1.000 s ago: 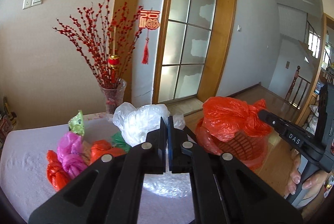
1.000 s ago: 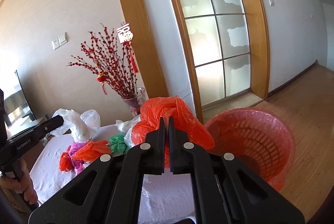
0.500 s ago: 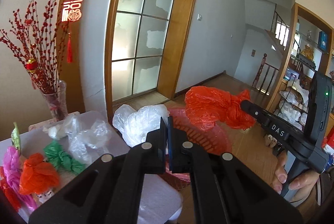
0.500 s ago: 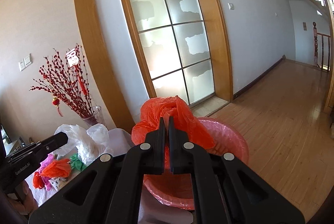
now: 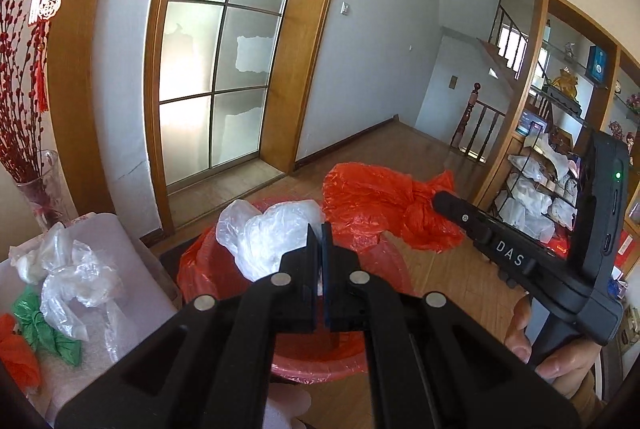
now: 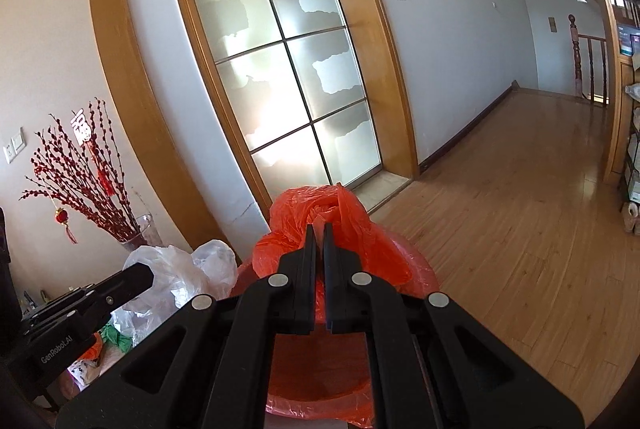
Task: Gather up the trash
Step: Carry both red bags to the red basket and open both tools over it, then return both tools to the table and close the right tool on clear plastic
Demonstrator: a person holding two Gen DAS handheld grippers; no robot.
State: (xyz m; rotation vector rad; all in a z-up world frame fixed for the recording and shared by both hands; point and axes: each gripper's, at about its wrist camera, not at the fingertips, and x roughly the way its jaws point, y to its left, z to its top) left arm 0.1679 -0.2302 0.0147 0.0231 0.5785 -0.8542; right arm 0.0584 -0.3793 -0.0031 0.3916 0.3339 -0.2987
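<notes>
My left gripper is shut on a crumpled white plastic bag and hangs over a red basket lined with a red bag on the floor. My right gripper is shut on a knotted orange-red plastic bag, held above the same basket. In the left wrist view the right gripper comes in from the right with the orange-red bag at its tip. In the right wrist view the left gripper shows at the left with the white bag.
A table with a white cloth stands left of the basket. On it lie a clear bag, a green bag and an orange bag. A glass vase of red branches stands behind. Wooden floor spreads right; a hand holds the right gripper.
Both grippers have swung right, from above the table to above the red basket, each still carrying its bag. The table has slid to the left edge of both views.
</notes>
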